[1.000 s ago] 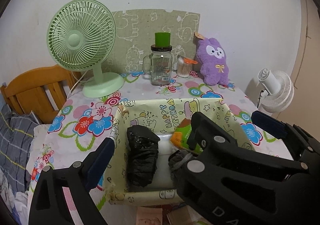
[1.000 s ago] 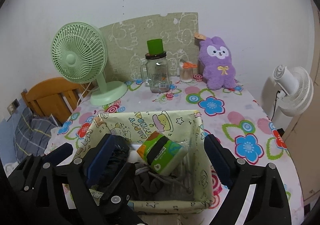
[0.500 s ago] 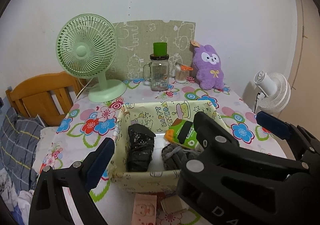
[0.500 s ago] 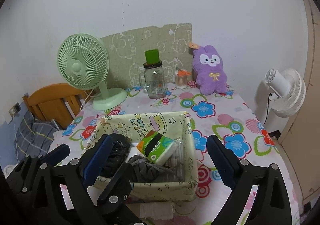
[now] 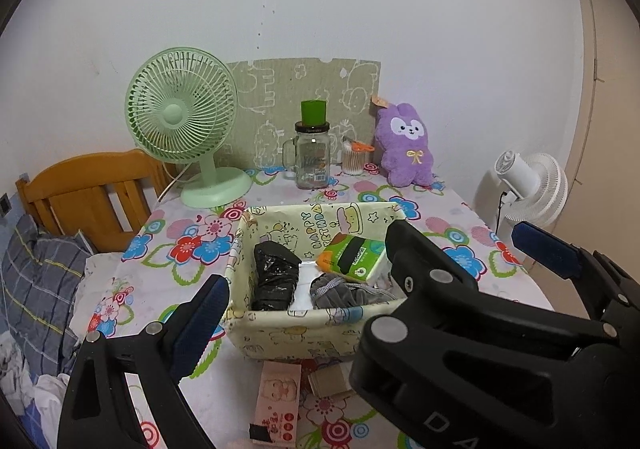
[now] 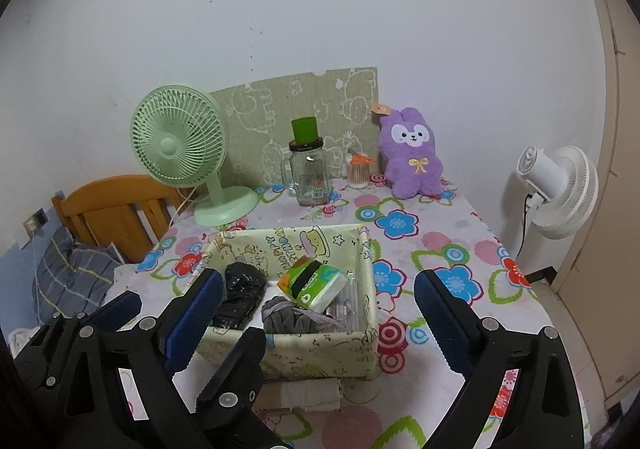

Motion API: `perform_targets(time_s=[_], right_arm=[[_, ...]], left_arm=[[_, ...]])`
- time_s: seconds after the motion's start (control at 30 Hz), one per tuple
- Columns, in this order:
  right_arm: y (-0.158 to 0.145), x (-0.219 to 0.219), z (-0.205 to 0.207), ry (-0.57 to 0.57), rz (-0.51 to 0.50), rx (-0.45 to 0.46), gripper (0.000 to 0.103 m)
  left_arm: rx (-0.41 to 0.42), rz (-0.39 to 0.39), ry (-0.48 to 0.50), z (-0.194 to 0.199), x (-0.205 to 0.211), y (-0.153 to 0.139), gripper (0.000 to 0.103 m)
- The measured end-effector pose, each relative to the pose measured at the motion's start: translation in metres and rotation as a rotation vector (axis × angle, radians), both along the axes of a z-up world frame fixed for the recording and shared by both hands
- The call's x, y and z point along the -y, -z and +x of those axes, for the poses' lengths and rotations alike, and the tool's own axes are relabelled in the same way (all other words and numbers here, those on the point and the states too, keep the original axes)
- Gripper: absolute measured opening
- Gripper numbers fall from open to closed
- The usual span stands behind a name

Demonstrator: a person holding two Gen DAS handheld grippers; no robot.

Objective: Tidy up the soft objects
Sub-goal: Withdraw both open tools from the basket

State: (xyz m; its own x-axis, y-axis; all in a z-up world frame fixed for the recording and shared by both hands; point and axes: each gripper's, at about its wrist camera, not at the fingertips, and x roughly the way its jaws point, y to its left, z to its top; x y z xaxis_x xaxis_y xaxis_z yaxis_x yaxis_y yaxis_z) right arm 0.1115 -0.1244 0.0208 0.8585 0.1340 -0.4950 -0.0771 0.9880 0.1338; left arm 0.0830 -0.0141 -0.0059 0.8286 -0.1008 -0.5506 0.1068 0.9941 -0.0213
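A pale yellow fabric basket [image 5: 280,325] [image 6: 320,353] stands on the flowered table. Inside lie a black bundle [image 5: 276,273] [image 6: 240,289], a grey cloth item [image 5: 336,291] [image 6: 288,317] and a green and orange tissue pack [image 5: 354,255] [image 6: 312,281]. A purple plush rabbit [image 5: 406,145] [image 6: 412,157] sits upright at the back right by the wall. My left gripper [image 5: 372,285] is open and empty, held in front of the basket. My right gripper [image 6: 316,313] is open and empty, also in front of the basket; its body crosses the left wrist view.
A green desk fan [image 5: 182,121] stands at the back left, a glass jar with a green cup on top [image 5: 312,153] and a cotton swab holder [image 5: 354,159] at the back. A pink packet [image 5: 278,405] lies at the front edge. A white fan [image 6: 560,189] stands off the table's right.
Both grippers have pulled back and up from the basket, so the basket looks smaller and farther. More of the table's front edge and the pink packet have come into view.
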Motion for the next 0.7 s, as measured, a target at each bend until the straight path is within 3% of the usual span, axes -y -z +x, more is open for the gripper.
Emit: perform_targets(time_s=[0.7], right_arm=[[0.006, -0.003, -0.058, 0.023, -0.022, 0.034, 0.098]], left_arm=[[0.062, 0.016, 0.004, -0.052, -0.001, 0.008, 0.097]])
